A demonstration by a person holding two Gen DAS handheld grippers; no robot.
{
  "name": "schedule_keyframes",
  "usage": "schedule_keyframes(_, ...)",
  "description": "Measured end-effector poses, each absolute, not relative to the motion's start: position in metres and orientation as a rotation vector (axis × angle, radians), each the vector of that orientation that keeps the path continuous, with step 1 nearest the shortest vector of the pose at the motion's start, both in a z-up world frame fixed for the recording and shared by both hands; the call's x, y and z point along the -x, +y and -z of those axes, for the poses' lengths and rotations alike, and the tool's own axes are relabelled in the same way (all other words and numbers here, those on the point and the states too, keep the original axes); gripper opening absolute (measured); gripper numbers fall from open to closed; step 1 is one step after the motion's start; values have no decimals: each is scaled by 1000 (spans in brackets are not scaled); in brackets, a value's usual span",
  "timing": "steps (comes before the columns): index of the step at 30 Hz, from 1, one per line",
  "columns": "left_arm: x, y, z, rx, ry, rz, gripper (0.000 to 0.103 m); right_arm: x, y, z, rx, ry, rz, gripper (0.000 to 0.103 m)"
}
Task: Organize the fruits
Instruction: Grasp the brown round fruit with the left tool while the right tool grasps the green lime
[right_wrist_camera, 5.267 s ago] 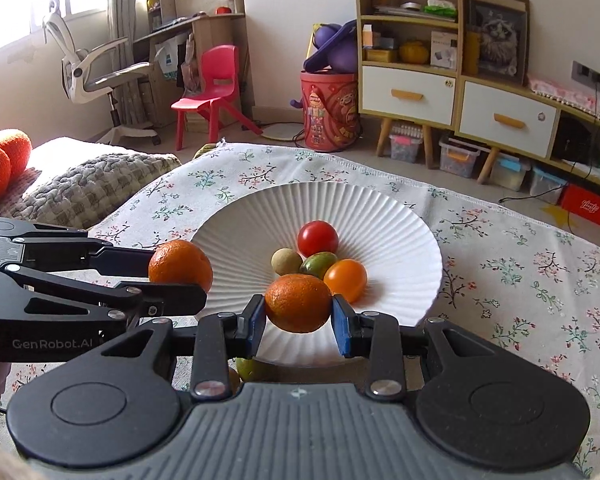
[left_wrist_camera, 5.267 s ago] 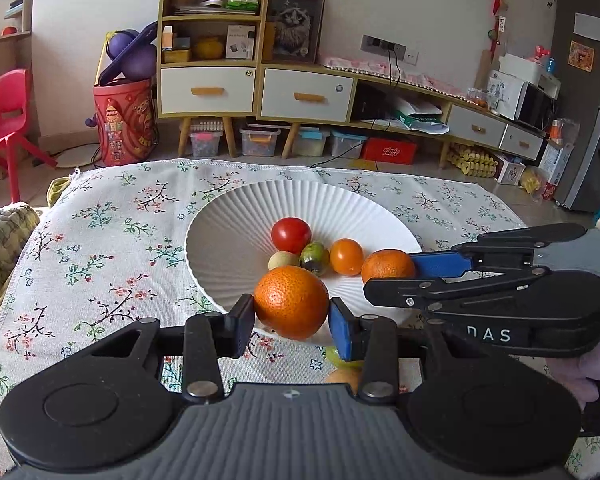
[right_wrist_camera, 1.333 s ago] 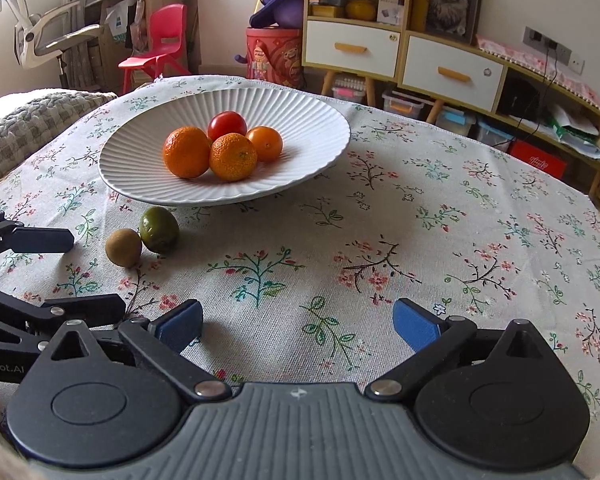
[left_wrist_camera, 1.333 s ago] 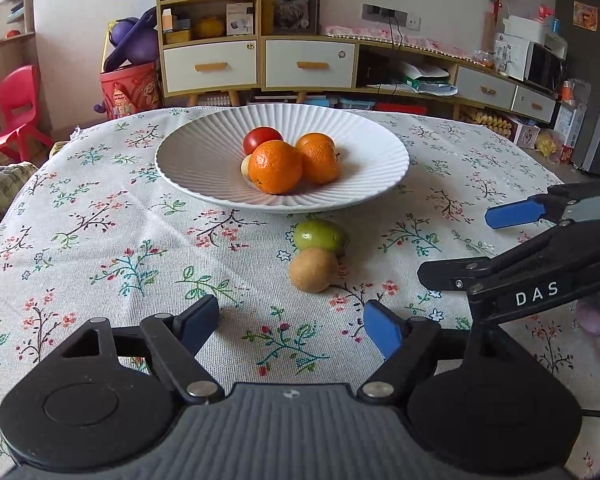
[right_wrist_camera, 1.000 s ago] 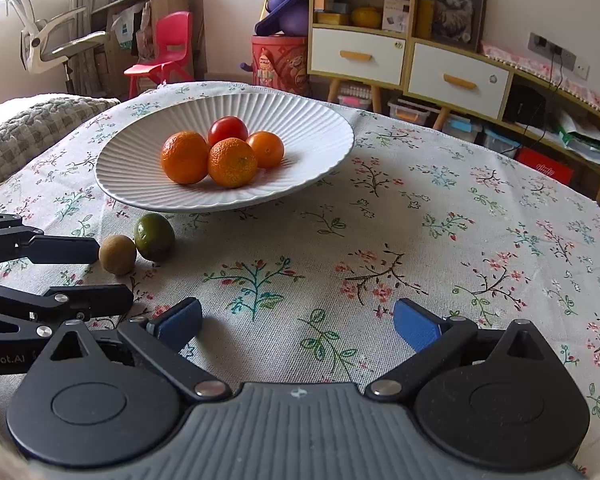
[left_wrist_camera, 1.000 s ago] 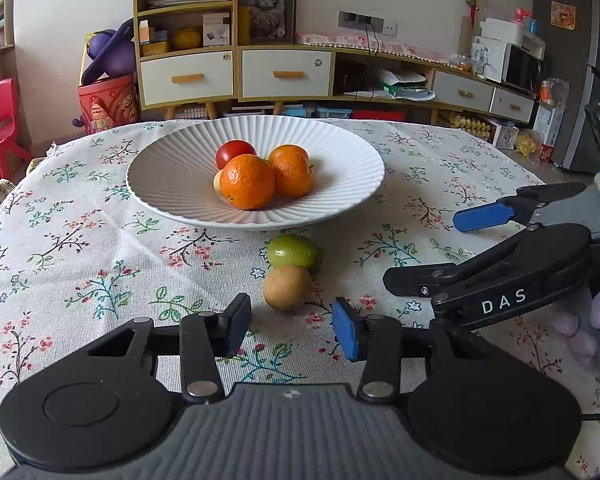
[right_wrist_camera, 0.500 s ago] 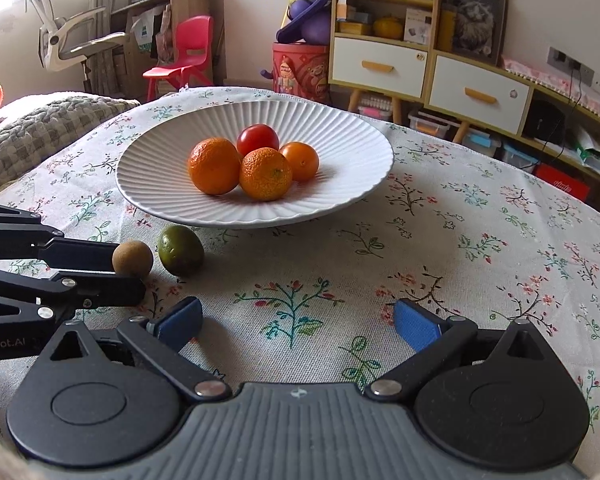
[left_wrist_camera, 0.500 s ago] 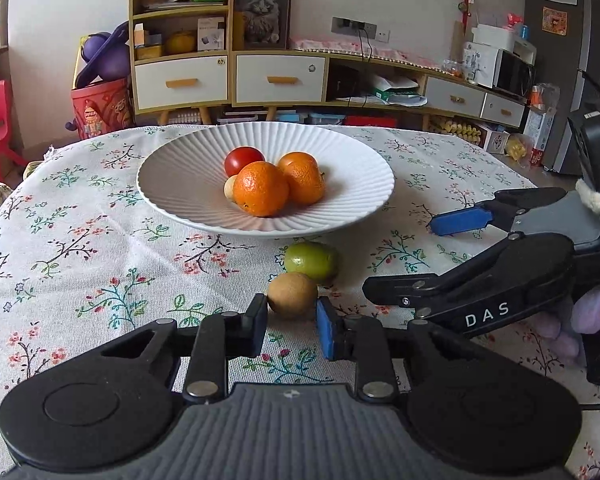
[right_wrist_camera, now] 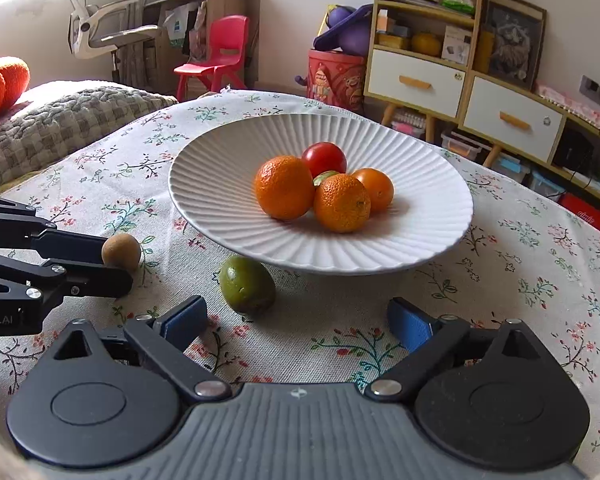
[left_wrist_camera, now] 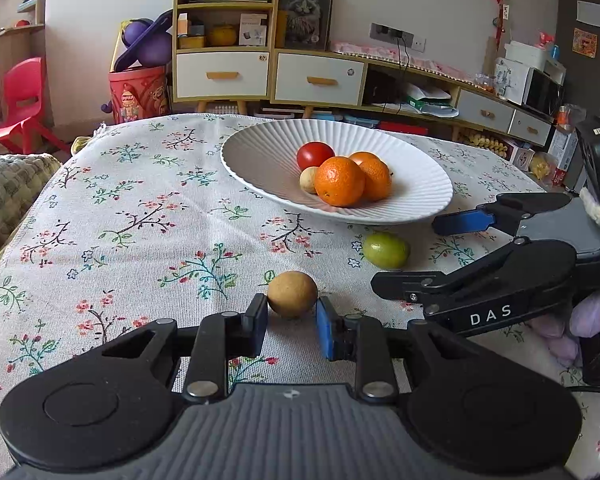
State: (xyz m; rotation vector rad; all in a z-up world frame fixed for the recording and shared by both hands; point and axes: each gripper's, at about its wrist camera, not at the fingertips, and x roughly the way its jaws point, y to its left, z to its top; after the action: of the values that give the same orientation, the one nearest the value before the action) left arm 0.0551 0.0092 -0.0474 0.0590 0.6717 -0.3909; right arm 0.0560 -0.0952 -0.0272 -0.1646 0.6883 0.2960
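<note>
On the flowered tablecloth (left_wrist_camera: 140, 216), just short of the white ribbed plate (left_wrist_camera: 260, 148), two small fruits lie loose: a brown round fruit (left_wrist_camera: 292, 294) and a green oval fruit (left_wrist_camera: 386, 250), near each other but apart. Left gripper (left_wrist_camera: 292, 320) has its pads either side of the brown fruit, at about its widest line; jaws narrowed to roughly the fruit's width, but whether the pads actually touch the skin I cannot tell, and the fruit looks to sit on the cloth. Right gripper (right_wrist_camera: 296, 322) is spread wide, holding nothing, with the green fruit (right_wrist_camera: 247, 284) just ahead and toward its left pad, close under the plate rim (right_wrist_camera: 340, 268). Plate already carries two oranges (right_wrist_camera: 285, 187), a smaller orange fruit, a red tomato (right_wrist_camera: 324, 158) and a bit of green between them. Handling estimate: brown fruit is small, light, firm, with a matte skin giving fair grip; being round, it may roll or squirt out if pinched off-centre, so squeeze across the equator, moderate force. Green fruit looks smoother and glossier, likely more slippery; best taken across its short axis, and approached from the table side, since the plate rim crowds it.
</note>
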Motion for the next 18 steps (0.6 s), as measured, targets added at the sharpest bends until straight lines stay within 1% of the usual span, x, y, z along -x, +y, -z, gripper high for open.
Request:
schedule_keyframes(3, -54, 15, 47, -52, 673, 383, 10, -57, -89, 26, 170, 687, -308, 89)
schedule_keyframes(5, -53, 18, 47, -48, 674, 380, 10, -57, -87, 25, 170, 687, -320, 82)
schedule_keyframes(9, -52, 22, 45, -43, 676, 373, 10, -56, -84, 24, 182, 690, -332, 75)
schedule_keyframes(14, -50, 24, 43, -37, 680, 371, 10, -53, -81, 21, 191, 702, -353, 61)
schedule_keyframes(15, -50, 24, 43, -37, 680, 372, 10, -53, -80, 21, 192, 704, -356, 60)
schedule_keyframes(18, -49, 23, 42, -41, 679, 375, 10, -51, -78, 19, 196, 713, -368, 51)
